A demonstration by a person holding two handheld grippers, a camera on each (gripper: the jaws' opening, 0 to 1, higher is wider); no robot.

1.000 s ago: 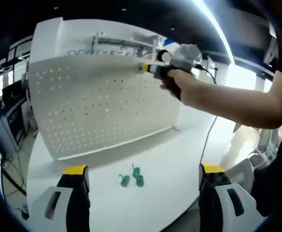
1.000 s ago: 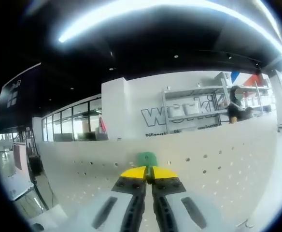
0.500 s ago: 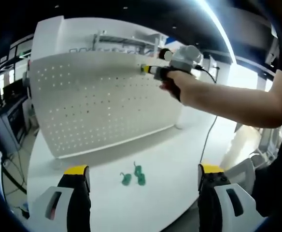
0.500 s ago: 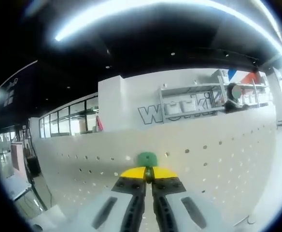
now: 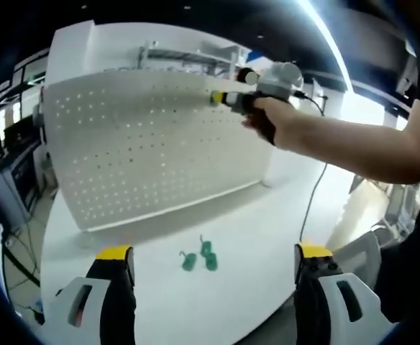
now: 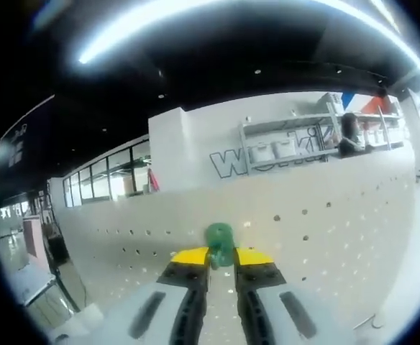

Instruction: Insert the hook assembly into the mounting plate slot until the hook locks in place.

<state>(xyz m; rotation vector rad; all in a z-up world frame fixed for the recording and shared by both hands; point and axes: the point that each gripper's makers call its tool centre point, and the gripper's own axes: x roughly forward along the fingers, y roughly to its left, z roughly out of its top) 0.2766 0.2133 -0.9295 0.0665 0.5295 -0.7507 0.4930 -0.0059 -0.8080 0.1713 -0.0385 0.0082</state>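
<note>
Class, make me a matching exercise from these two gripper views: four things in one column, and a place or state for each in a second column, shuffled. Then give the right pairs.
Things
1. green hook
2. spare green hooks
3. left gripper
4. pegboard

Places or states
A. lying loose on the white table
B. standing upright at the back of the table
C. between the right gripper's yellow-tipped fingers, at the board
D. fingers wide apart, holding nothing

Pairs: 1-C, 2-A, 3-D, 4-B

A white table (image 5: 267, 237) carries the upright pegboard (image 5: 145, 144) and green hooks (image 5: 201, 255) (lying loose).
</note>
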